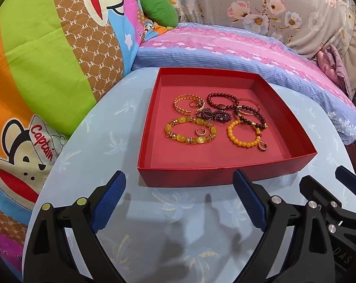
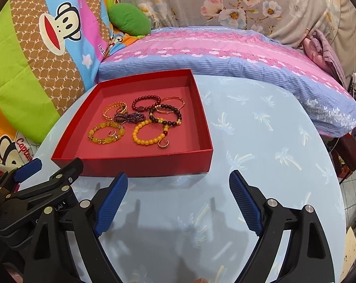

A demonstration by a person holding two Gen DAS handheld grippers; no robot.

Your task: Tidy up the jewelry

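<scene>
Red square box (image 1: 225,174) sits flat on pale-blue bench (image 1: 95,165), one wall toward both grippers; no clear long axis. Inside: yellow bead bracelets (image 1: 190,131), dark-red bead bracelet (image 1: 221,101), gold bangle (image 1: 188,103), small rings, bunched mid-floor. Left gripper (image 1: 179,202) and right gripper (image 2: 178,202): jaws wide apart, holding nothing, just short of box.

The box (image 1: 225,173) is red outside and pinkish-red inside, on a pale blue counter (image 1: 178,212) printed with faint palm trees. Its bracelets are yellow (image 1: 190,129), amber (image 1: 244,134), dark red (image 1: 221,101), black (image 1: 251,115) and gold (image 1: 188,105); the pillow (image 1: 225,47) is pink-and-blue striped
</scene>
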